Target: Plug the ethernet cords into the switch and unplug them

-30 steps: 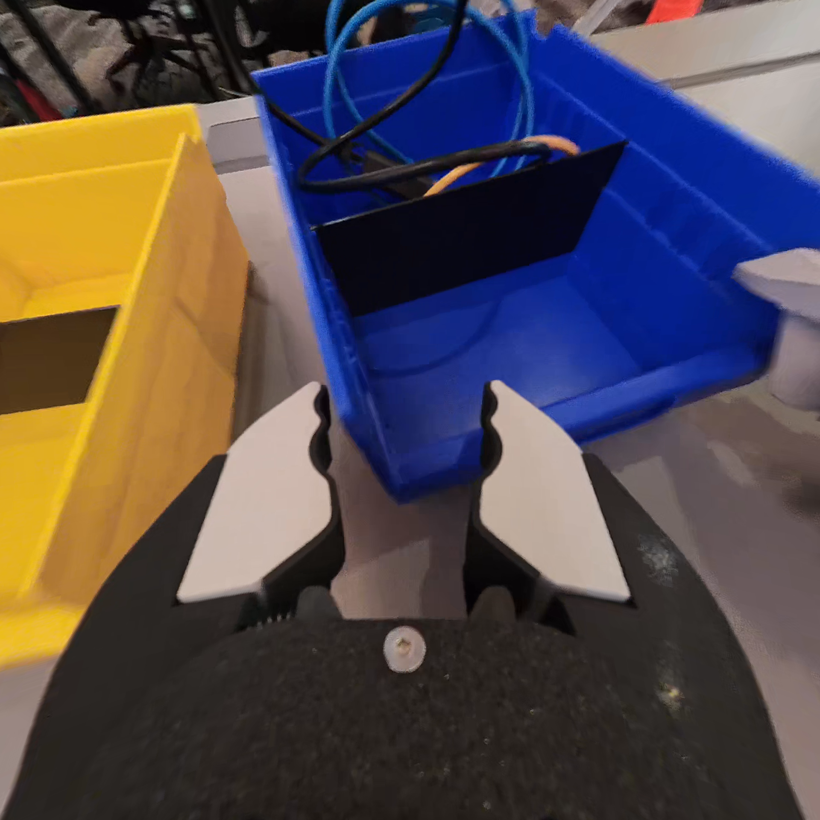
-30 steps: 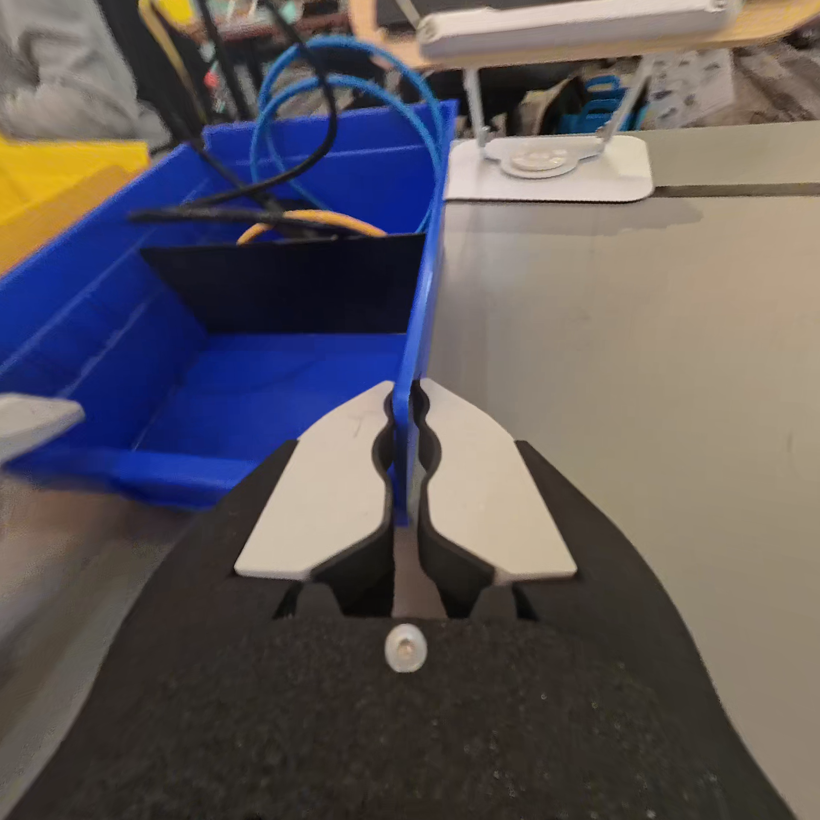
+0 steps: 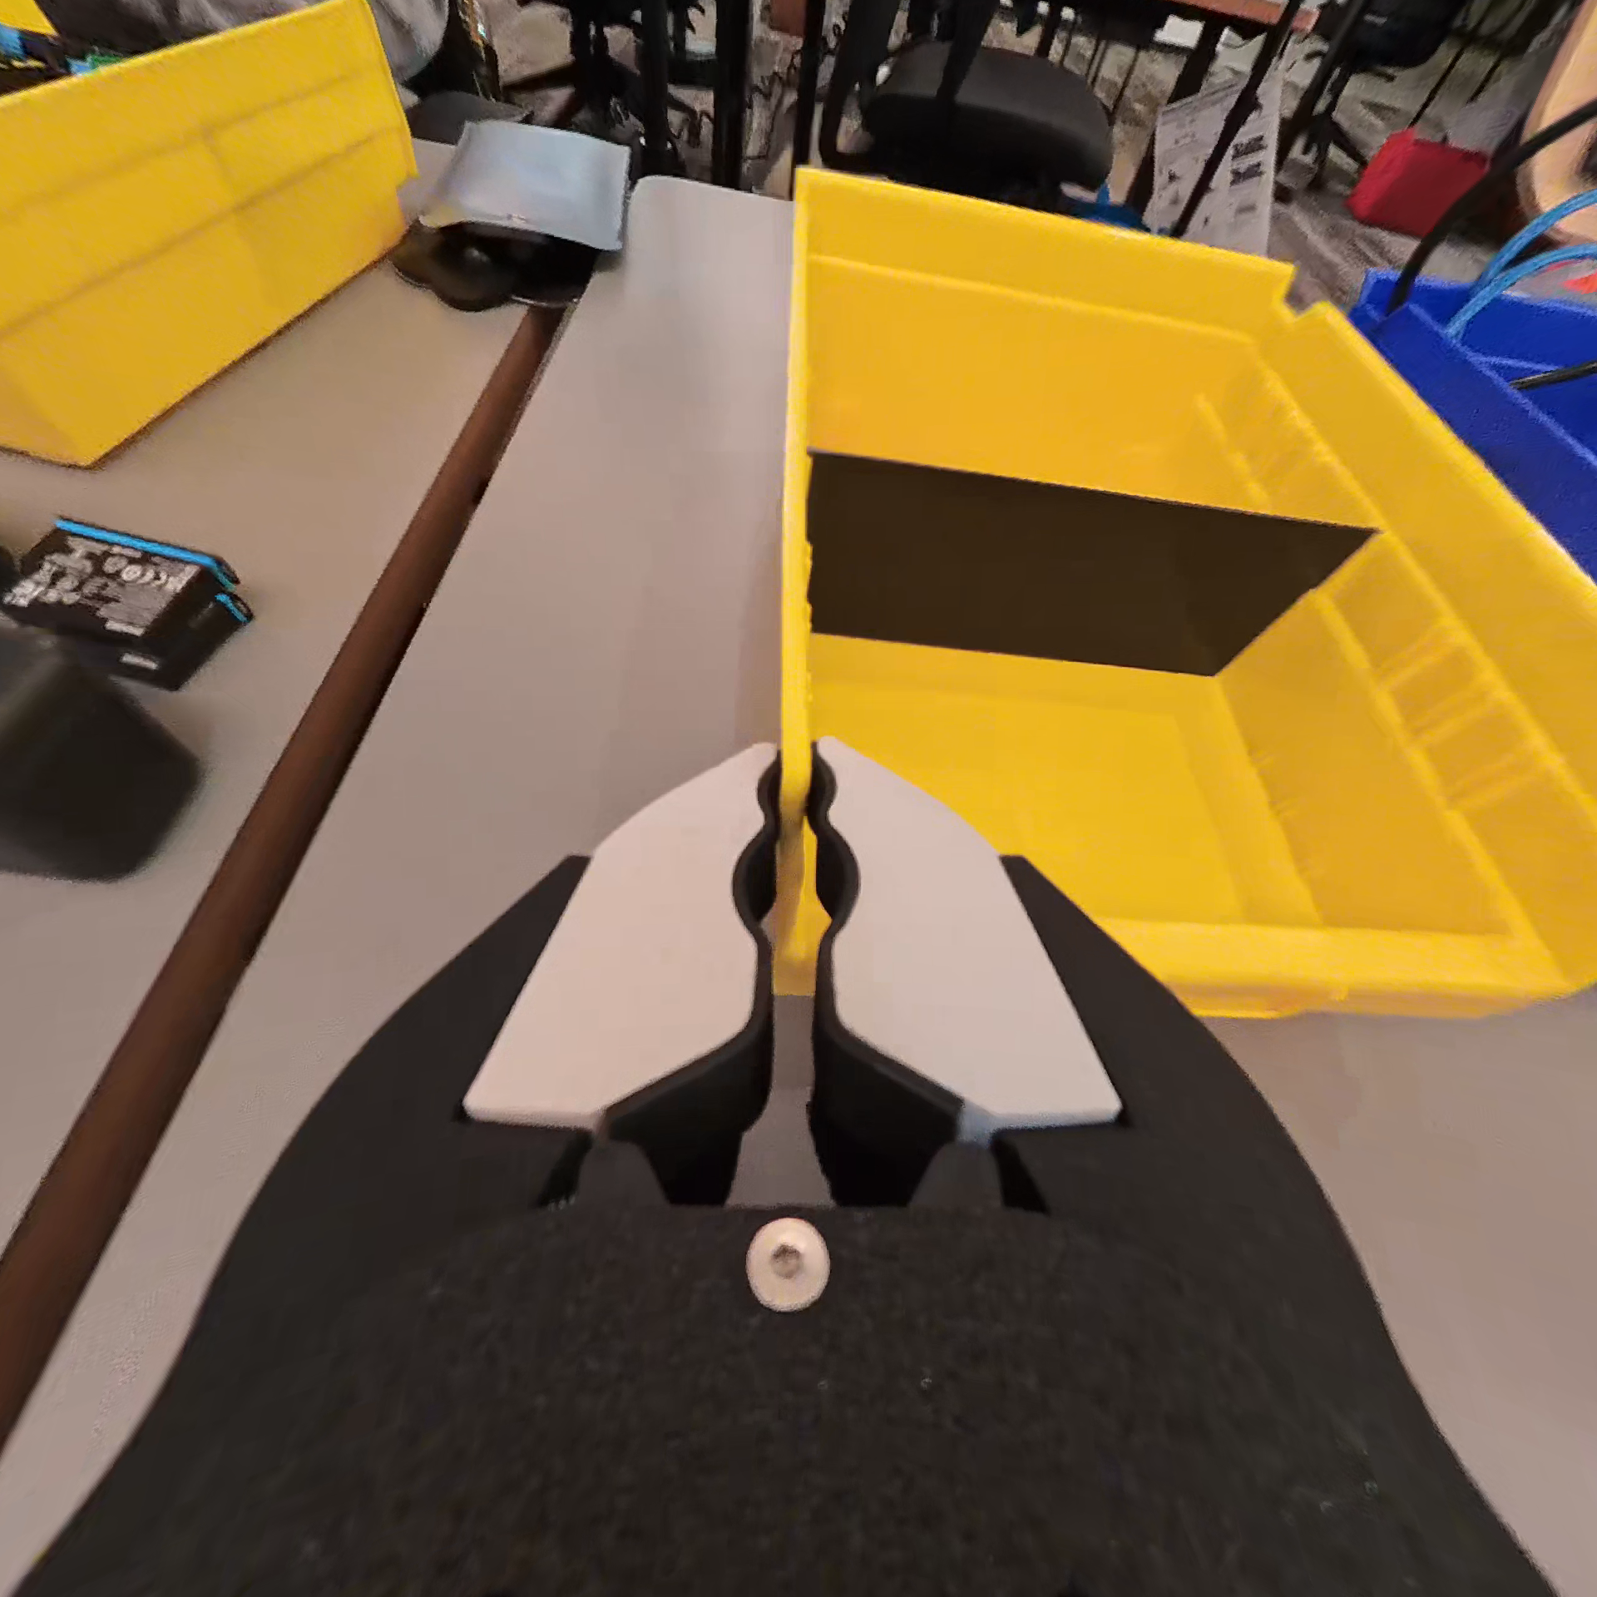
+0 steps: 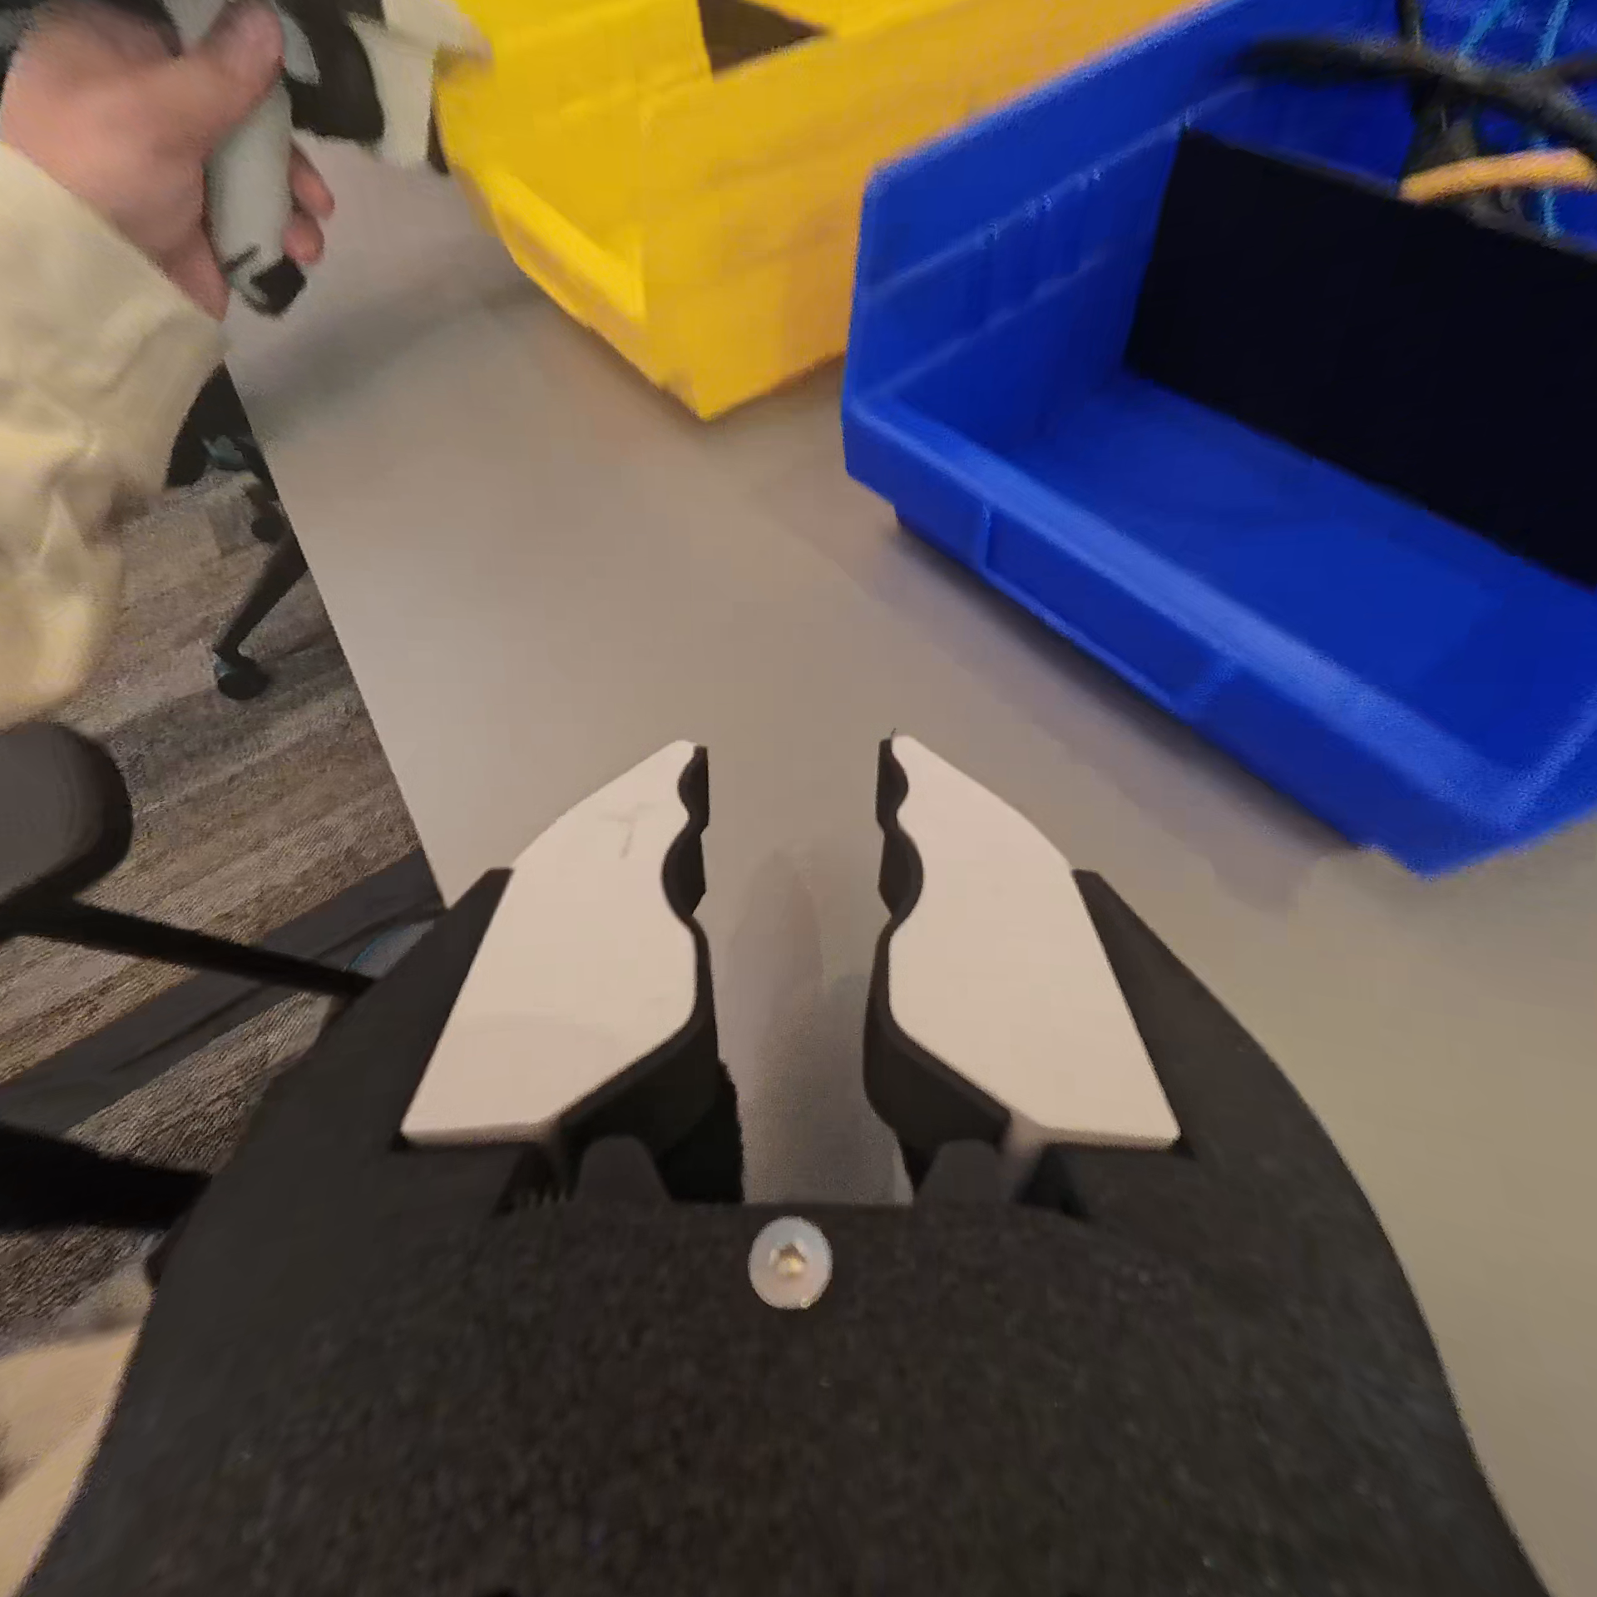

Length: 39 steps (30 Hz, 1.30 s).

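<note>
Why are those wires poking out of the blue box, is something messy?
A bit messy. Black, blue and orange cords bunch up behind the black divider in the blue bin and loop above its rim. Also, the left gripper is clamped on the yellow bin's side wall, not on a cord.

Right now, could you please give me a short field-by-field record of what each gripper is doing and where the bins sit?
left gripper: shut on the left side wall of the yellow plastic bin
right gripper: open, holding nothing, over the grey table
yellow plastic bin: on the table, black divider panel across it, both compartments look empty
blue plastic bin: on the table right of the yellow one, front compartment empty
cables: blue, black and orange, behind the blue bin's divider
switch: cannot be made out
</note>
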Motion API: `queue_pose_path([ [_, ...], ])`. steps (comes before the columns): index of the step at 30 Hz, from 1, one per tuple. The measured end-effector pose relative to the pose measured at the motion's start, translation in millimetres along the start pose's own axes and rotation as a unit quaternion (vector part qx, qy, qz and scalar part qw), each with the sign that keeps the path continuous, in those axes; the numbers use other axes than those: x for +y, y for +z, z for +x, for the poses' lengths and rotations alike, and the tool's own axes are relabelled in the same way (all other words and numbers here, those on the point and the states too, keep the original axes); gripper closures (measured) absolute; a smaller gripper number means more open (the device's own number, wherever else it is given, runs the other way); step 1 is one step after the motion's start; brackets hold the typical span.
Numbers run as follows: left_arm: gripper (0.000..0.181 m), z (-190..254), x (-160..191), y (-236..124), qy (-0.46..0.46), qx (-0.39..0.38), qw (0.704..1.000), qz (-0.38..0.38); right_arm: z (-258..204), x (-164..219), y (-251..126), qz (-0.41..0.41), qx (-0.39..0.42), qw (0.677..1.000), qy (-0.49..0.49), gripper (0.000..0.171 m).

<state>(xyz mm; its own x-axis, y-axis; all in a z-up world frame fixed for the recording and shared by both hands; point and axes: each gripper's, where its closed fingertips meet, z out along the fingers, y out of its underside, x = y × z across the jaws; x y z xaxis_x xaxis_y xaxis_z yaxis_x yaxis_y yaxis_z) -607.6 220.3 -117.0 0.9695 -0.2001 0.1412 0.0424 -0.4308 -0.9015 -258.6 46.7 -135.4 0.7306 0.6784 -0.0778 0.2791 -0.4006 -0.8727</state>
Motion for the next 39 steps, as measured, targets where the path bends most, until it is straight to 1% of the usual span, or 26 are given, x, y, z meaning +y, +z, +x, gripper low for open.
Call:
queue_pose_path([
  [4, 0.178, 18, 18, -33, 0.007, -0.031, 0.999, 0.003, -14, -34, 40, 0.013, 0.016, 1.0, -0.009, 0.134],
  [7, 0.176, 35, 35, -63, 0.001, -0.064, 0.998, 0.0, -32, -56, 71, 0.027, 0.007, 0.999, 0.03, 0.134],
  [9, 0.175, 46, 46, -83, -0.004, -0.086, 0.996, -0.002, -41, -68, 88, 0.04, 0.016, 0.998, 0.049, 0.134],
  [12, 0.174, 59, 60, -109, -0.007, -0.112, 0.994, -0.004, -43, -79, 112, 0.05, 0.049, 0.996, 0.06, 0.134],
  [15, 0.174, 65, 70, -129, -0.003, -0.127, 0.992, -0.001, -50, -73, 139, 0.019, 0.054, 0.997, 0.055, 0.137],
  [16, 0.174, 67, 72, -134, -0.003, -0.128, 0.992, 0.002, -45, -70, 145, 0.014, 0.077, 0.996, 0.041, 0.15],
  [17, 0.173, 69, 74, -138, -0.006, -0.124, 0.992, 0.006, -44, -71, 147, 0.014, 0.083, 0.996, 0.033, 0.153],
  [18, 0.172, 71, 76, -143, -0.014, -0.122, 0.992, 0.008, -40, -71, 146, 0.016, 0.098, 0.995, 0.029, 0.167],
  [19, 0.172, 73, 77, -147, -0.026, -0.12, 0.992, 0.011, -41, -72, 145, 0.014, 0.102, 0.994, 0.025, 0.168],
  [21, 0.172, 74, 77, -156, -0.033, -0.129, 0.991, 0.023, -47, -73, 139, 0.006, 0.102, 0.995, 0.021, 0.168],
  [23, 0.173, 72, 74, -166, -0.013, -0.154, 0.988, 0.023, -56, -80, 131, 0.021, 0.094, 0.995, 0.01, 0.168],
  [25, 0.174, 77, 64, -178, 0.003, -0.167, 0.985, 0.035, -61, -92, 117, 0.044, 0.095, 0.994, -0.003, 0.168],
  [27, 0.174, 89, 45, -191, 0.018, -0.169, 0.984, 0.061, -61, -111, 97, 0.072, 0.096, 0.993, -0.006, 0.168],
  [30, 0.174, 119, 3, -207, 0.049, -0.169, 0.978, 0.111, -51, -141, 58, 0.115, 0.107, 0.988, -0.007, 0.168],
  [32, 0.174, 147, -30, -210, 0.074, -0.162, 0.974, 0.14, -33, -159, 25, 0.143, 0.121, 0.982, -0.007, 0.168],
  [34, 0.174, 182, -64, -203, 0.1, -0.141, 0.972, 0.158, -6, -172, -12, 0.167, 0.146, 0.975, -0.004, 0.167],
  [37, 0.175, 248, -109, -175, 0.119, -0.082, 0.972, 0.187, 48, -177, -71, 0.188, 0.189, 0.964, 0.009, 0.166],
  [39, 0.175, 305, -128, -148, 0.139, -0.034, 0.971, 0.19, 95, -170, -115, 0.195, 0.227, 0.954, 0.032, 0.166],
])
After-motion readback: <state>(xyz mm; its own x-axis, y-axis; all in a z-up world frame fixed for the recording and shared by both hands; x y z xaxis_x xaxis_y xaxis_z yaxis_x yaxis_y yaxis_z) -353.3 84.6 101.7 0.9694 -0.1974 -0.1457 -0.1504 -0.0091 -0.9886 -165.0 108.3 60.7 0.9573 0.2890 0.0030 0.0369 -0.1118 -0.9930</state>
